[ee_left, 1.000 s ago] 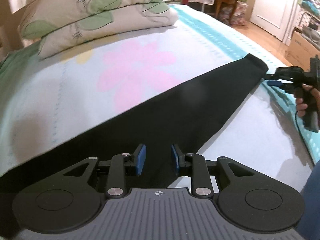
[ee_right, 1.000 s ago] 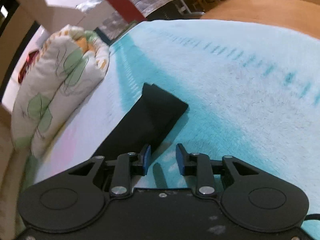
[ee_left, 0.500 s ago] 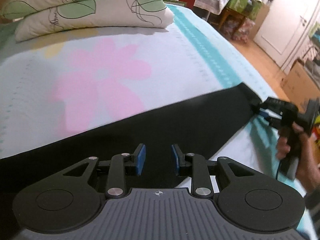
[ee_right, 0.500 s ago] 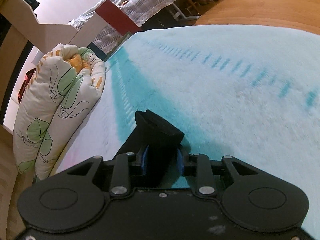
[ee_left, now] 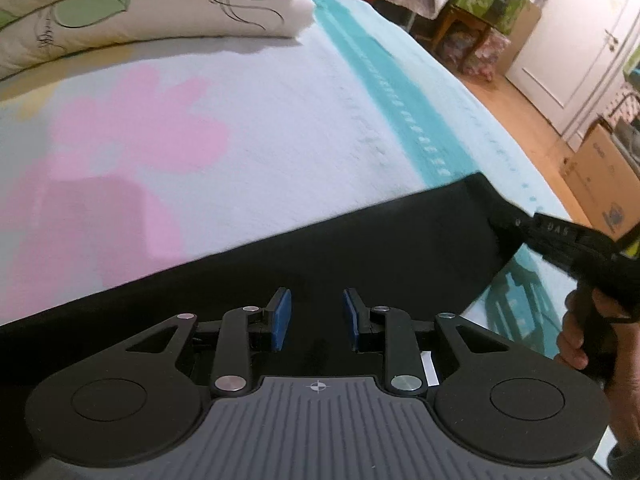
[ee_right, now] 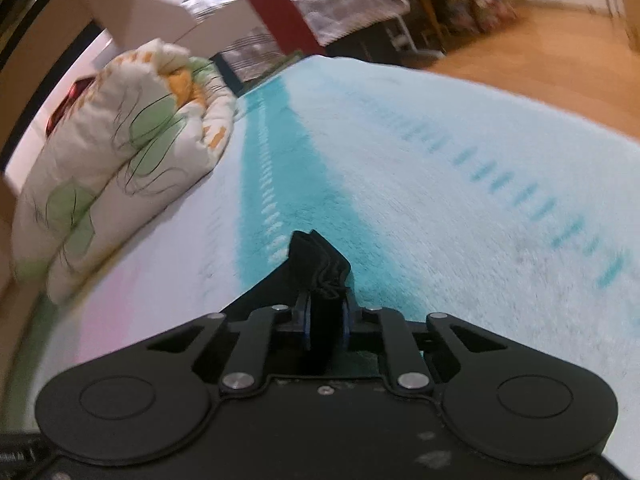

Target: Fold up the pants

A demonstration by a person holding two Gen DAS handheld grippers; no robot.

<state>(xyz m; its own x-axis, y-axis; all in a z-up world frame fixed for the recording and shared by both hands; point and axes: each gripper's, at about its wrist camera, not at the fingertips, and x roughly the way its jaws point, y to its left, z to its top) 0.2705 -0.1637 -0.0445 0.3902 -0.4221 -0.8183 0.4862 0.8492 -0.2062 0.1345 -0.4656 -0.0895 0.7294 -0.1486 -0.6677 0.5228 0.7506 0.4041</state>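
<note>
Left gripper: angled downward, blue pads apart, nothing pinched between them. Right gripper: also angled down, jaws closing, black cloth bunched between the pads. Right hand wraps its handle, seen at the right edge of the left wrist view.

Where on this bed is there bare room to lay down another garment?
The widest bare patch is the blanket with the pink flower, between the pillows and the black pants. Beyond the teal stripe, toward the bed's edge, it is bare too. It is crowded at the pants' end, where the right hand-held gripper is closing on the fabric.
</note>
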